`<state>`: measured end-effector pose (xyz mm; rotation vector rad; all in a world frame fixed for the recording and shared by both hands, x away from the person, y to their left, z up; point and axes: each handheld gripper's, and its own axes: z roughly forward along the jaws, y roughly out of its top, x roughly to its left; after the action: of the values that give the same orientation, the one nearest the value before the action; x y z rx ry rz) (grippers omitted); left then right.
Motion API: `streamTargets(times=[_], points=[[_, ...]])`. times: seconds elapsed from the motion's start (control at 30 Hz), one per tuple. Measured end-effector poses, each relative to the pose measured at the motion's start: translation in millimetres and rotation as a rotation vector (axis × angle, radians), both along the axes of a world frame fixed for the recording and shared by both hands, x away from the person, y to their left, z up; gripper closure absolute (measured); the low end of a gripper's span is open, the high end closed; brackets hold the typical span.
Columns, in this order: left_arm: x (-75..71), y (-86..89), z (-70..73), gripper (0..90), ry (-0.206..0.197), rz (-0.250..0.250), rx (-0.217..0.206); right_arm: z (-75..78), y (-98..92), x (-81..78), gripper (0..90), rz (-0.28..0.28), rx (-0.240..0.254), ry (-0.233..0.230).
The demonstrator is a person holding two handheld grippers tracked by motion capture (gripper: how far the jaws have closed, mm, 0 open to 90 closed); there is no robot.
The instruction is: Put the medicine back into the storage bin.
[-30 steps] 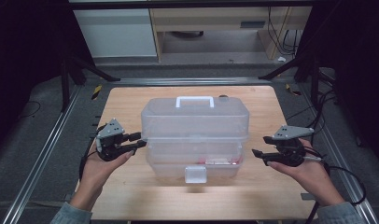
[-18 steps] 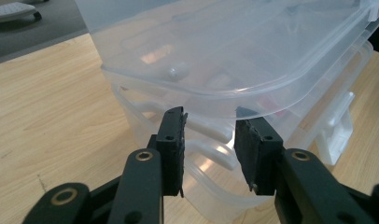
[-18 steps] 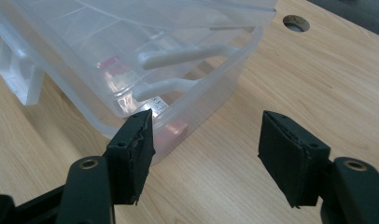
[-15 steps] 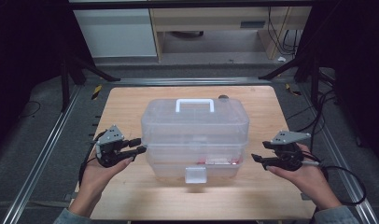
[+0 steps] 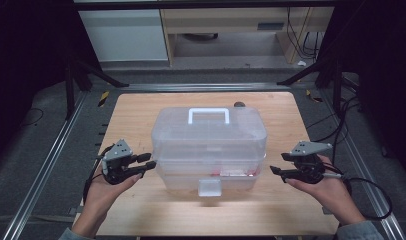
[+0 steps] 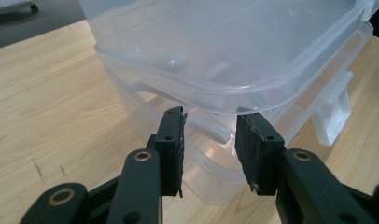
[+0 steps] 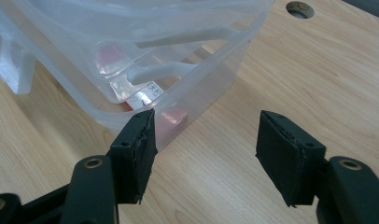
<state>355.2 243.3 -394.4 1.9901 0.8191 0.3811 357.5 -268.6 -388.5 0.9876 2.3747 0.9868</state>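
Observation:
A translucent plastic box [image 5: 208, 145] with a white handle [image 5: 208, 114] and a front latch [image 5: 210, 187] stands closed in the middle of the wooden table [image 5: 136, 115]. Red and white items [image 7: 171, 116] show dimly through its lower wall. My left gripper [image 5: 151, 161] is level with the box's left side, tips close to the wall. In the left gripper view its jaws [image 6: 208, 116] stand apart just in front of the box's [image 6: 225, 51] lower corner, gripping nothing. My right gripper [image 5: 277, 163] is open, a little off the box's right side. Bare wood lies between the right gripper's [image 7: 206, 116] jaws.
A small round hole [image 5: 238, 104] sits in the tabletop behind the box. Metal rails [image 5: 46, 165] run along both sides of the table. Cables [image 5: 371, 185] trail on the right. A pale cabinet [image 5: 123, 35] and shelf stand beyond the far edge.
Both grippers have drifted slightly toward the near edge of the table. The box has not moved.

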Motion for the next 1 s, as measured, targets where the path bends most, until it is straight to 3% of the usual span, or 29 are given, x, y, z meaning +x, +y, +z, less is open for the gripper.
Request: streamTargets(times=[0.13,0.33,0.4,0.53,0.73,0.8,0.9,1.0], points=[[-1.9,4.0,-3.7,61.4,0.005,0.017,0.001,-1.0,0.8,0.8,38.1,0.002,0.000,0.007],[-2.4,9.3,-9.8,55.0,0.008,0.040,0.058,-1.7,1.2,1.8,38.1,-0.009,-0.002,-0.004],[-2.5,15.4,-11.6,52.6,-0.008,0.085,0.070,-2.0,1.3,2.6,37.6,-0.016,0.000,-0.004],[-0.3,22.1,-12.7,41.4,-0.008,0.130,0.097,-3.4,2.4,3.5,36.6,-0.021,-0.001,-0.003],[5.3,30.3,-15.1,24.6,0.010,0.189,0.101,-5.1,3.2,6.1,34.4,-0.035,-0.001,0.001],[6.4,31.3,-15.1,20.9,0.014,0.192,0.099,-5.3,3.2,6.5,33.9,-0.037,0.000,0.001],[13.4,35.6,-14.4,17.8,0.007,0.231,0.149,-5.6,2.3,8.2,32.8,-0.050,0.000,0.001],[16.5,37.1,-14.1,15.0,0.007,0.241,0.157,-6.0,1.2,9.4,31.5,-0.059,0.001,0.000]])
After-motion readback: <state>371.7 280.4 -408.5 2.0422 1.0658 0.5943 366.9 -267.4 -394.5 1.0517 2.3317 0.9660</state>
